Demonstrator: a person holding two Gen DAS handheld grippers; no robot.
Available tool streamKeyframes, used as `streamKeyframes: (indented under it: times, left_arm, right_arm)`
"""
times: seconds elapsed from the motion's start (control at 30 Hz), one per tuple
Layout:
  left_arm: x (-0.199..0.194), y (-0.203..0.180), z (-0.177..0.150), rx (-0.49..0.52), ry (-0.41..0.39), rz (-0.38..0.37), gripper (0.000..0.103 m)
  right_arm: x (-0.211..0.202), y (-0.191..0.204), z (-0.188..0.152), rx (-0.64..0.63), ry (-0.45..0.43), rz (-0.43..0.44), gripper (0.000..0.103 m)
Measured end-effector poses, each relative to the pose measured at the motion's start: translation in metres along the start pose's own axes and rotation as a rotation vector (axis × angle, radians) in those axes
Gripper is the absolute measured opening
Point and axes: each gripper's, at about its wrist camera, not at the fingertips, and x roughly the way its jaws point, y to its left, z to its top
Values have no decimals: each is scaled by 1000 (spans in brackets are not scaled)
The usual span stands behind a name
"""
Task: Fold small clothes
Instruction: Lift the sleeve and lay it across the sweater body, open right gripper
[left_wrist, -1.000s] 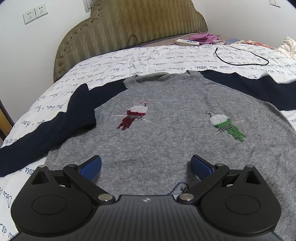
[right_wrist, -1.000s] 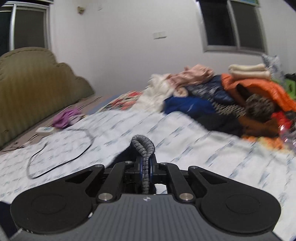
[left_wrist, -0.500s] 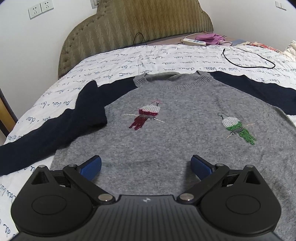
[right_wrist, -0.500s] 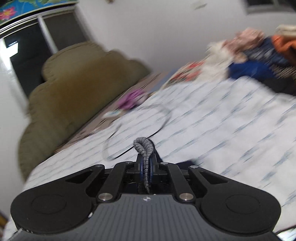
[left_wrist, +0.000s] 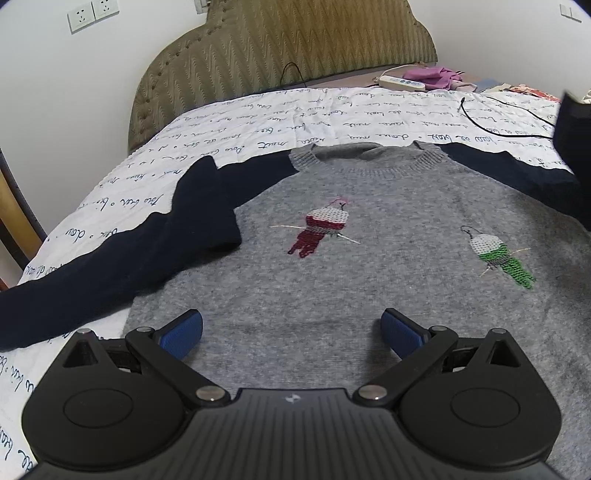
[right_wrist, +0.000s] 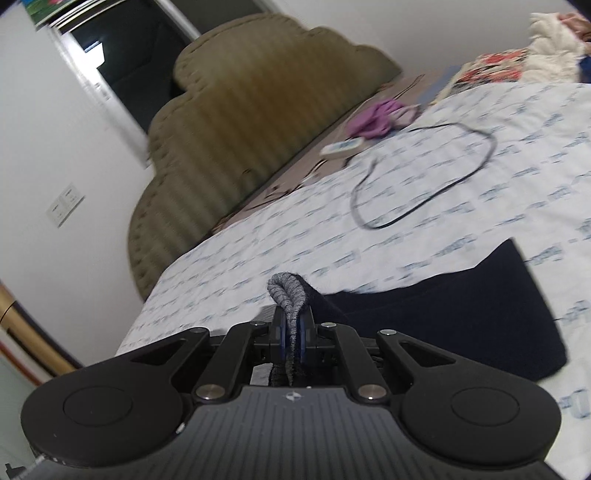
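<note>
Your left gripper (left_wrist: 291, 330): jaws spread wide, blue pads (left_wrist: 183, 330) empty, held low over the lower body of the sweater (left_wrist: 369, 280).

Your right gripper (right_wrist: 291, 334): jaws pressed together, pinching a fold of grey ribbed knit edge (right_wrist: 288, 295) that sticks up between them. Which edge of the garment it is, you cannot tell from this view.

Sweater: grey knit with navy sleeves, lying front-up on the bed (left_wrist: 258, 122), collar toward the headboard (left_wrist: 280, 51). Two embroidered birds on the chest, one red (left_wrist: 321, 229), one green (left_wrist: 498, 258). The left sleeve (left_wrist: 122, 266) stretches out across the quilt, with a bend near the shoulder. In the right wrist view a navy sleeve (right_wrist: 461, 310) lies just beyond the pinched knit.

Also on the bed: a black cable (right_wrist: 424, 177) looped on the script-printed quilt, well apart from the sweater; a white remote-like item (right_wrist: 341, 147) and a purple cloth (right_wrist: 376, 118) near the headboard.
</note>
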Motion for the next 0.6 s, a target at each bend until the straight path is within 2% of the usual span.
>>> streamKeyframes:
  times: [0.23, 0.43, 0.6]
  left_arm:
    - [0, 11, -1, -12, 1, 18, 103]
    - [-6, 23, -1, 9, -20, 77, 103]
    - [-10, 40, 0, -24, -25, 81, 103]
  right_arm:
    - [34, 39, -10, 6, 78, 102, 10]
    - [67, 72, -18, -4, 120, 145, 10]
    - [101, 98, -30, 13, 168, 179, 10]
